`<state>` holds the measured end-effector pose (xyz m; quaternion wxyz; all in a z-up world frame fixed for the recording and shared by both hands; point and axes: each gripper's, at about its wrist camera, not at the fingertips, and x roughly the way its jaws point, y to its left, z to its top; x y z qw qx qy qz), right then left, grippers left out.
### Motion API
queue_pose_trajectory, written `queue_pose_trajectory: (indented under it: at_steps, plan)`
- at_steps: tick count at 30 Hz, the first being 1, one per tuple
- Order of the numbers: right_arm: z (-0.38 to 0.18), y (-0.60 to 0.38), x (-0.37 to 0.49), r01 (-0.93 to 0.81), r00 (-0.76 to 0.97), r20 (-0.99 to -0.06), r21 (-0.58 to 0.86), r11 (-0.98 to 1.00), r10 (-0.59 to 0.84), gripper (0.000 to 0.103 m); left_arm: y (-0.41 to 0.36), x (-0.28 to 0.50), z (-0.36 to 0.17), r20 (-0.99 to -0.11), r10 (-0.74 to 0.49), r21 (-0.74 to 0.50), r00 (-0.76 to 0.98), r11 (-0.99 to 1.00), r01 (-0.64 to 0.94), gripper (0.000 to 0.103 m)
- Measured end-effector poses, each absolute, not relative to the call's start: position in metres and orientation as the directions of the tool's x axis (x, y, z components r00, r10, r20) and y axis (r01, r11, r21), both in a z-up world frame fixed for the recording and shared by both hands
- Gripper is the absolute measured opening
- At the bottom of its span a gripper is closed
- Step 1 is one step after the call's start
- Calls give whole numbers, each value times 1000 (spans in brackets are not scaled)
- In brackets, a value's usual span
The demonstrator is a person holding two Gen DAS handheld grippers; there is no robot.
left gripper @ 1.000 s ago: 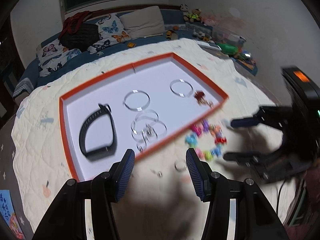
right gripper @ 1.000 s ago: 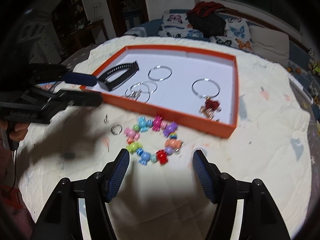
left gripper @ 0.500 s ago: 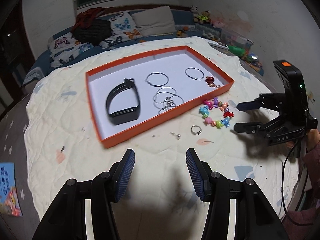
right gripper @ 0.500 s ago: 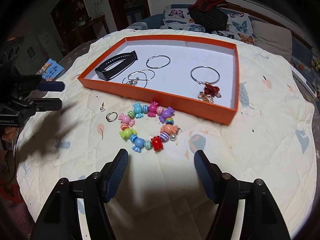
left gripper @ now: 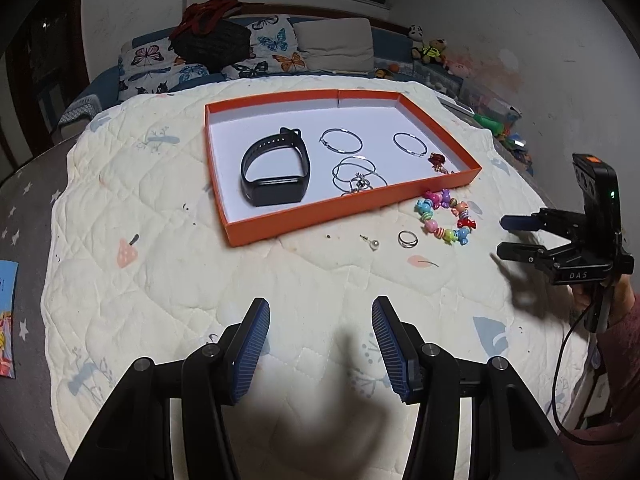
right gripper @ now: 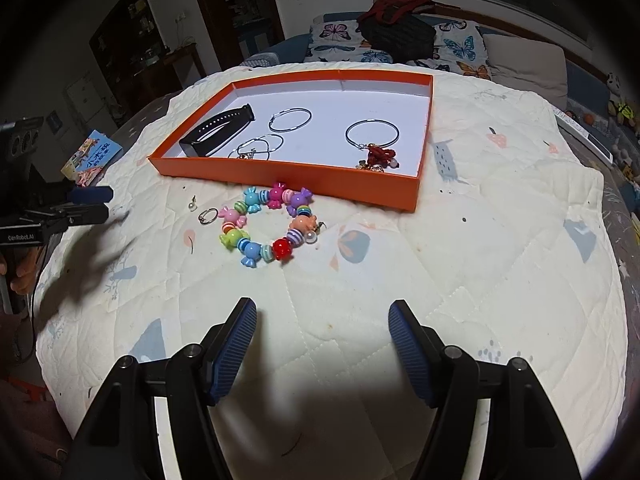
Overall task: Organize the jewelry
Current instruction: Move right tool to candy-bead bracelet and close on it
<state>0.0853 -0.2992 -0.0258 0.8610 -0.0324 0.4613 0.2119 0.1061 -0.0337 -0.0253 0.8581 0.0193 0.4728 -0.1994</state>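
An orange tray (left gripper: 352, 216) (right gripper: 288, 174) on the quilt holds a black smart band (left gripper: 276, 168) (right gripper: 218, 130), several silver hoops (left gripper: 341, 140) (right gripper: 372, 133) and a red charm (left gripper: 438, 159) (right gripper: 378, 155). Outside its near wall lie a colourful candy-bead bracelet (left gripper: 444, 216) (right gripper: 268, 226), a silver ring (left gripper: 408, 239) (right gripper: 207, 216) and a pearl stud (left gripper: 374, 243) (right gripper: 193, 202). My left gripper (left gripper: 320, 344) (right gripper: 100, 204) is open and empty, well short of the tray. My right gripper (right gripper: 322, 344) (left gripper: 506, 236) is open and empty, short of the bracelet.
The quilt (left gripper: 160, 280) covers a round table. A sofa with butterfly pillows (left gripper: 256, 52) and a dark bag (left gripper: 212, 44) stands behind. A picture book (right gripper: 90, 156) lies at the left edge. Toys (left gripper: 492, 120) line the right wall.
Both grippers have pulled back and up from the tray and bracelet, so the whole table shows. Both stay open and empty. The jewelry has not moved.
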Motion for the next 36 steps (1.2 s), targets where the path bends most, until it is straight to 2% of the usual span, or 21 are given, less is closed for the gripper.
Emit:
queue_pose_trajectory:
  at_steps: [18, 29, 30, 32, 34, 36]
  plan:
    - [-28, -243, 126, -579, 434, -822, 58, 813, 368, 79, -43, 113, -38, -819, -367, -202, 441, 904, 376, 57]
    - [-30, -230, 124, -614, 442, -826, 5, 789, 349, 79, -70, 126, -41, -813, -406, -210, 418, 873, 439, 57]
    - [-30, -229, 123, -614, 447, -827, -5, 789, 342, 77, -74, 127, -40, -810, -412, -209, 418, 868, 451, 57]
    - [-29, -227, 123, -611, 458, -826, -24, 792, 328, 68, -83, 129, -40, -806, -420, -201, 417, 857, 474, 57]
    - [-27, -228, 122, -610, 463, -822, -25, 792, 331, 50, -93, 132, -39, -802, -430, -194, 414, 844, 500, 57]
    - [-26, -229, 120, -609, 467, -819, -25, 793, 332, 42, -100, 135, -39, -800, -437, -188, 412, 834, 519, 57]
